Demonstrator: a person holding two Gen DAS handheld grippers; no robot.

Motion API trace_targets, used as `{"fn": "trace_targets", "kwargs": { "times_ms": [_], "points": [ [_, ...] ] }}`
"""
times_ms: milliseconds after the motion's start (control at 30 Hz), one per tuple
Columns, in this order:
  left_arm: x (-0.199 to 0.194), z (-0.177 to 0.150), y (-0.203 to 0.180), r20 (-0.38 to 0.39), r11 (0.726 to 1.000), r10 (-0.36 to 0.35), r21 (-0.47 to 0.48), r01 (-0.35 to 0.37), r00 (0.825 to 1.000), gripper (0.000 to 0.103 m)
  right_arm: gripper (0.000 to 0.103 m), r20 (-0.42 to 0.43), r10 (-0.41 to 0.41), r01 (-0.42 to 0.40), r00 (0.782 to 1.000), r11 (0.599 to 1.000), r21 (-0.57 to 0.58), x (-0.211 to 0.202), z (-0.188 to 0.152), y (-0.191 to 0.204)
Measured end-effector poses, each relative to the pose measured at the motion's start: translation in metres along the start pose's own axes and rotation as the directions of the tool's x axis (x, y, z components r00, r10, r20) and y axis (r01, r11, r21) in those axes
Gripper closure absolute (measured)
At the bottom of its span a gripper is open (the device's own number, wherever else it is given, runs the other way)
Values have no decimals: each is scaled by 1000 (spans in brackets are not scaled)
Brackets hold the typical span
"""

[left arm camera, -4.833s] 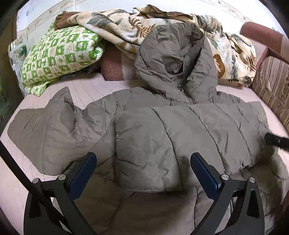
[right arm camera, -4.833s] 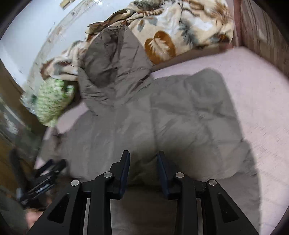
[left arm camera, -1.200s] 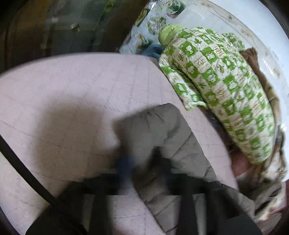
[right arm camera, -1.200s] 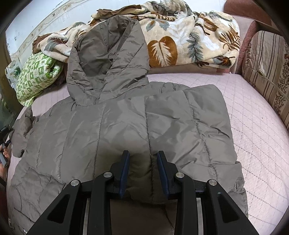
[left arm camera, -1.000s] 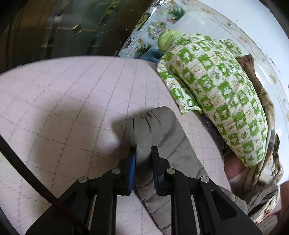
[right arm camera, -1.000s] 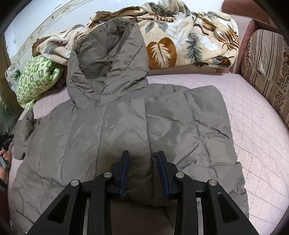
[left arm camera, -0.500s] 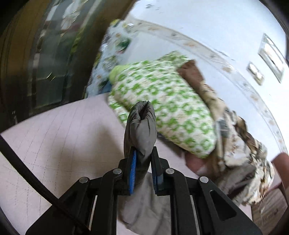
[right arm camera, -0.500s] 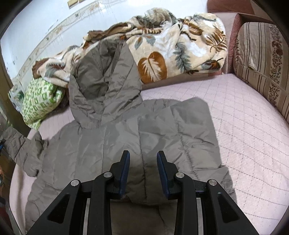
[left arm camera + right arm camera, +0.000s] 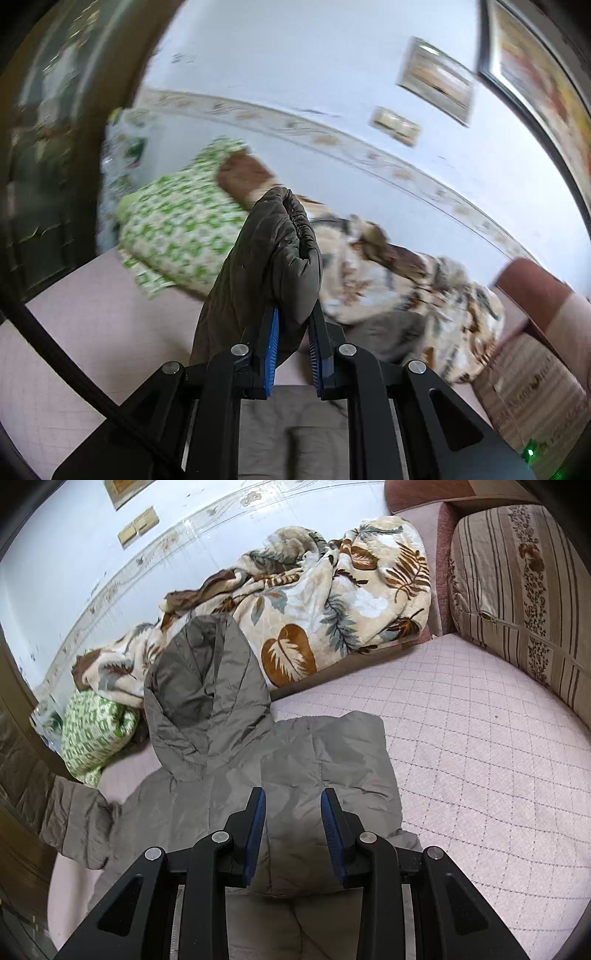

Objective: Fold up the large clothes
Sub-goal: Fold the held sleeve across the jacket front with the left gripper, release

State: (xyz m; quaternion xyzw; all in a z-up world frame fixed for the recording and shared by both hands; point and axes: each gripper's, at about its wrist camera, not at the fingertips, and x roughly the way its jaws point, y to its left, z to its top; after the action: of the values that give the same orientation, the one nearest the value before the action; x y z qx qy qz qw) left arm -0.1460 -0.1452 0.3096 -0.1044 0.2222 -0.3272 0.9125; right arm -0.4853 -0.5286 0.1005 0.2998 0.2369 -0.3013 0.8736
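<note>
Left hand-held gripper (image 9: pixel 291 341) clenched on the sleeve cuff (image 9: pixel 275 243), lifted off the bed (image 9: pixel 480 768). Right hand-held gripper (image 9: pixel 291 827) hung released, grasping nothing, over the jacket (image 9: pixel 303 775) spread on the bed. Risk: slick padded cuff slipping out mid-fold; hood (image 9: pixel 207 690) dragging askew. Left view blurred; jacket hem cut off

Readable text: none in either view.
Wall plaques (image 9: pixel 436 79): blurred, no lettering legible.
Framed picture (image 9: pixel 535 70): colours only, no words legible.
Jacket (image 9: pixel 295 775): no label visible.
</note>
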Motion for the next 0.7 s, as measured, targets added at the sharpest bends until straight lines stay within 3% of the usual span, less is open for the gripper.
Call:
{"fn": "trace_targets", "kwargs": {
  "times_ms": [200,367,500,700],
  "points": [
    [6,-30,-81,-56,993,-80,79,85,995,88,69,21,19,-20,1000,999,27,-13,6,-12],
    [20,-74,-144,-143,979,-137,134,157,980,88,69,39,39,-42,998,997,68,-23,12,-26],
    [37,-125,-188,-235,964,-170,161,211,957,88,69,51,48,-53,998,994,94,-31,15,-36],
    [67,-207,-232,-363,946,-157,212,246,918,88,69,60,48,-55,997,990,127,-38,19,-49]
  ]
}}
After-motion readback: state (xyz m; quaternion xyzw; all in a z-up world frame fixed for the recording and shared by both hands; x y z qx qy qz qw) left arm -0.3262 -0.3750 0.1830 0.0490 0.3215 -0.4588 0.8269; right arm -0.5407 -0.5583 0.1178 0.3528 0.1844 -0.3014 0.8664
